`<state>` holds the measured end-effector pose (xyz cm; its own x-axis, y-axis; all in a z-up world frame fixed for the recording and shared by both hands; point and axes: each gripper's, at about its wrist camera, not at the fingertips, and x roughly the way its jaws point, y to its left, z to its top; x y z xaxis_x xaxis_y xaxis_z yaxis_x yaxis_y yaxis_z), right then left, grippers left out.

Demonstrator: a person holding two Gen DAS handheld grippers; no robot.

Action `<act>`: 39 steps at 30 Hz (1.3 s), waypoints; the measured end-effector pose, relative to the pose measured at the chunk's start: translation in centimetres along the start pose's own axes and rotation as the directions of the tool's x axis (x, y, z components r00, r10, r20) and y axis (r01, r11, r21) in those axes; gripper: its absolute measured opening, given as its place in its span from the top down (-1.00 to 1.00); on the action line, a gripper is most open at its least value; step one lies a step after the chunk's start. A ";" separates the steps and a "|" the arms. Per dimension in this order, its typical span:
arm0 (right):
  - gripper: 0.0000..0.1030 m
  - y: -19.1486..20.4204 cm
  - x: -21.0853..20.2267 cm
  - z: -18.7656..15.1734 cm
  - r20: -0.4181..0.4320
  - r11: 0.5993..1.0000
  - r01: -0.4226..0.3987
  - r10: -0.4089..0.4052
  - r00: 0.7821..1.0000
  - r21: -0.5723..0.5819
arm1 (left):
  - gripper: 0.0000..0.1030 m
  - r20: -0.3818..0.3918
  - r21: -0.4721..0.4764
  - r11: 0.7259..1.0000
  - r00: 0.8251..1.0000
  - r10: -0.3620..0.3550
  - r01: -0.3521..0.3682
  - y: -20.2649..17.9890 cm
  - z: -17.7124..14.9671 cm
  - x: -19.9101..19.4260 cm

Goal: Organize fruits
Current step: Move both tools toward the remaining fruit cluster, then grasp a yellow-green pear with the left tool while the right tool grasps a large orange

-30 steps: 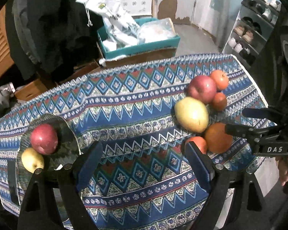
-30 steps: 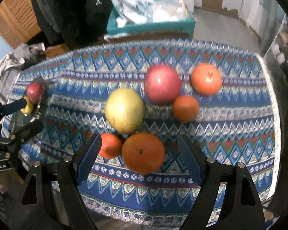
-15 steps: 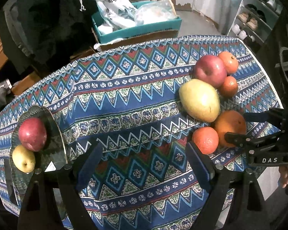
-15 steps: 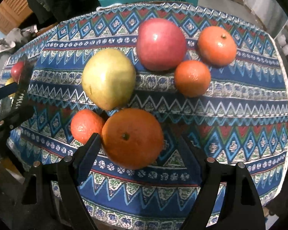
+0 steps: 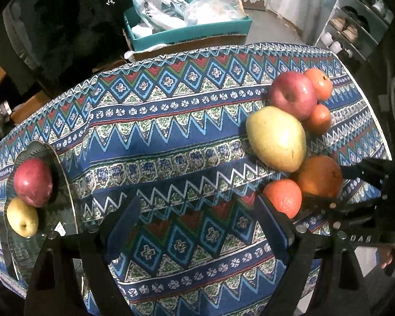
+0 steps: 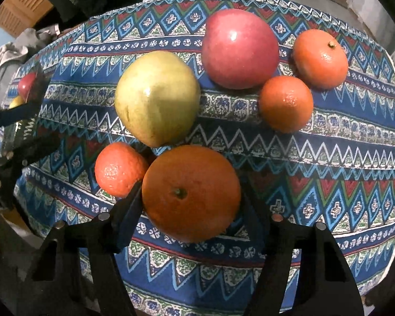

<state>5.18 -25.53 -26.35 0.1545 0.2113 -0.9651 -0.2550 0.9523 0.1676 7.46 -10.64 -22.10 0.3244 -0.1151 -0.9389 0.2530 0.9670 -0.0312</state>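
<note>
On the left of the bench, a dark glass plate (image 5: 63, 184) is seen to carry a red apple (image 5: 33, 181) and a small yellow pear (image 5: 22, 220). The left hand-held gripper (image 5: 194, 226) hangs with jaws wide and nothing between them, over bare patterned blue woven cloth (image 5: 171, 137), well apart from the fruit cluster on the right. There, the large round orange with a stem scar (image 6: 191, 193) lies directly between the fingers of the right hand-held gripper (image 6: 191, 208); it is round, so no long axis governs the grasp. The left pad (image 6: 130, 209) is pressed to its flank, wedged between it and a small mandarin (image 6: 118, 169) just beside; the right pad is mostly hidden behind the fruit, and contact there is judged probable. A large yellow-green pear (image 6: 156, 97) touches the orange on the far side. The right hand is plainly the nearer. Compared with the earlier frames, the right jaws have just been closing around the orange, and the fruit fills more of the view; the plate's contents are unchanged.
</note>
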 end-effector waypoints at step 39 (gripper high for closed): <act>-0.34 -11.0 -5.0 0.4 0.170 0.957 0.071 -0.122 0.978 0.283 | -0.73 -0.076 -0.055 0.981 0.978 -0.192 0.188 -6.7 5.6 7.6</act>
<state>7.55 -36.94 -23.31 0.3441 0.1275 -0.9302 0.0370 0.9881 0.1492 13.29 -19.26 -27.09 0.1994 -0.2807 -0.9389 0.2586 0.9392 -0.2259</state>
